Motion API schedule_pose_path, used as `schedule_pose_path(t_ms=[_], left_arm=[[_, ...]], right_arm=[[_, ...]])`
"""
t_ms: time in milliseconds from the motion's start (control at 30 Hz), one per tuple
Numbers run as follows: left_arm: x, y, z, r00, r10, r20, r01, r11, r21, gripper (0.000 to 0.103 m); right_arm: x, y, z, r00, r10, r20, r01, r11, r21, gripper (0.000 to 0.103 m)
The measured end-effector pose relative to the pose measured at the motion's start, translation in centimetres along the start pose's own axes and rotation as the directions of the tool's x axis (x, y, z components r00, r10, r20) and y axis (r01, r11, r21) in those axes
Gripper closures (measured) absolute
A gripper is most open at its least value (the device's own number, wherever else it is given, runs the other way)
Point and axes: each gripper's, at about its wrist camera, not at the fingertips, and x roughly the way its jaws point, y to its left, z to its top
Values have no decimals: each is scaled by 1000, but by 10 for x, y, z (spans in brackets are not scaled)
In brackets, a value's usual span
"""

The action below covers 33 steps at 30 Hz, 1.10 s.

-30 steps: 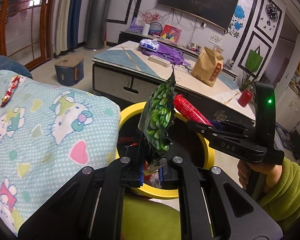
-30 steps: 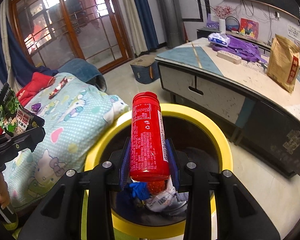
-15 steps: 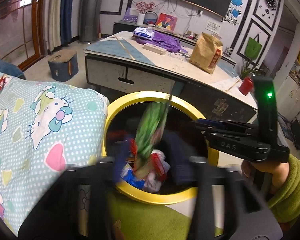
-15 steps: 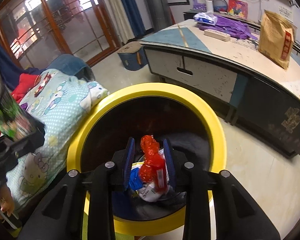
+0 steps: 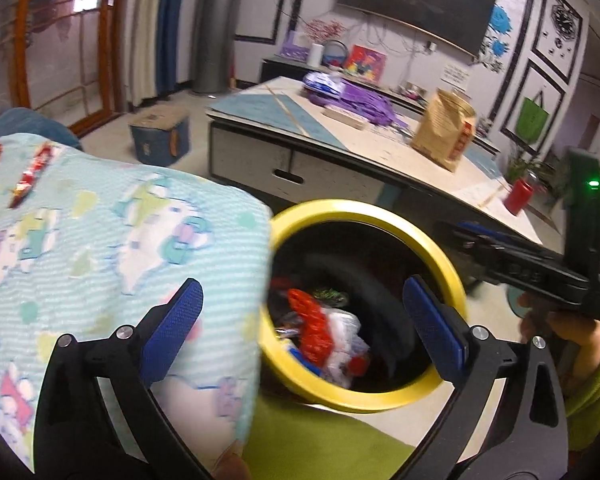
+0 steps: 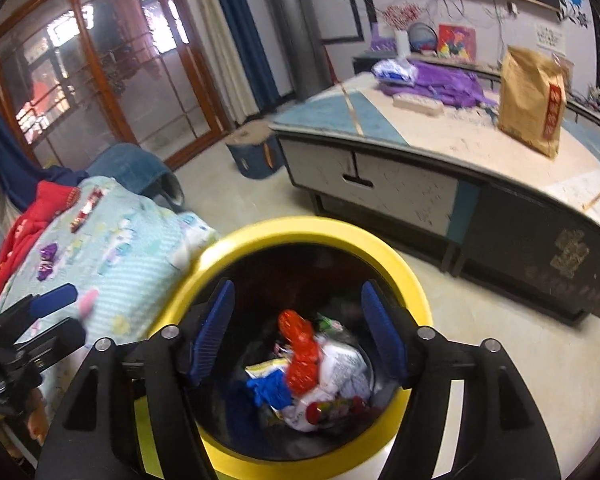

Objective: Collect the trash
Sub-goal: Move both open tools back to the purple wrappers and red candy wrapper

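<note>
1. Left wrist view: The left gripper sits low, just above the bin. Its jaws are spread wide and hold nothing. One blue pad is over the blanket beside the bin. The other pad is over the bin's far rim.
2. The bin is round. It has a smooth yellow rim and a dark inside. The trash lies down inside it. A crinkly red bottle lies on top of white wrappers. A green snack bag lies just behind the bottle.
3. The blanket is soft and bumpy, pale blue with cartoon cats. It touches the bin's rim. A red candy wrapper lies on the blanket, well away from the bin.
4. The right gripper comes in from the far side of the bin, near its rim. A hand in a green sleeve holds it. This view does not show how wide its jaws are.
5. Right wrist view: The right gripper points down, right over the bin. Its jaws are wide apart and empty. Its ribbed blue pads frame the trash.
6. The red bottle lies on the pile. A blue glove is just beside it, and shiny white wrappers lie under it.
7. The left gripper hangs over the blanket, beside the bin. A low, flat table stands behind the bin.
</note>
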Motion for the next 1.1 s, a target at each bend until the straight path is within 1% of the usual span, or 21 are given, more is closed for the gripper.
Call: schedule_pose_path(t_ms=[100, 167, 233, 267, 400, 533, 633, 800, 867, 1033, 1100], left_arm=[[-14, 15, 1, 997, 71, 43, -70, 997, -16, 11], [-23, 28, 1, 990, 122, 69, -119, 992, -36, 11], [-36, 46, 2, 979, 178, 101, -171, 983, -71, 11], [-41, 52, 2, 975, 194, 110, -186, 979, -84, 11], [-64, 86, 3, 947, 291, 138, -271, 951, -146, 11], [-80, 119, 4, 923, 363, 131, -332, 919, -211, 11], [-88, 147, 3, 903, 418, 94, -382, 885, -266, 11], [-95, 189, 1, 895, 445, 22, -414, 849, -328, 11], [-98, 200, -2, 893, 451, 3, -423, 840, -339, 11], [-93, 232, -4, 899, 437, -43, -422, 834, -355, 12], [-88, 241, -3, 902, 428, -56, -420, 839, -346, 19]], right_arm=[[-7, 20, 8, 998, 53, 40, -52, 998, -38, 35], [-9, 35, 13, 995, 87, 55, -83, 994, -66, 34], [-10, 49, 17, 992, 112, 61, -106, 990, -90, 33], [-9, 58, 19, 990, 128, 63, -121, 987, -105, 33], [-4, 88, 25, 985, 166, 53, -156, 977, -148, 31], [5, 119, 31, 978, 205, 32, -195, 962, -192, 31], [11, 145, 36, 972, 233, 20, -222, 948, -228, 31], [30, 185, 45, 961, 276, -28, -274, 927, -255, 31], [40, 202, 49, 955, 292, -55, -296, 919, -260, 31], [61, 241, 57, 947, 307, -97, -321, 898, -302, 31], [73, 257, 61, 942, 313, -116, -334, 888, -316, 31]])
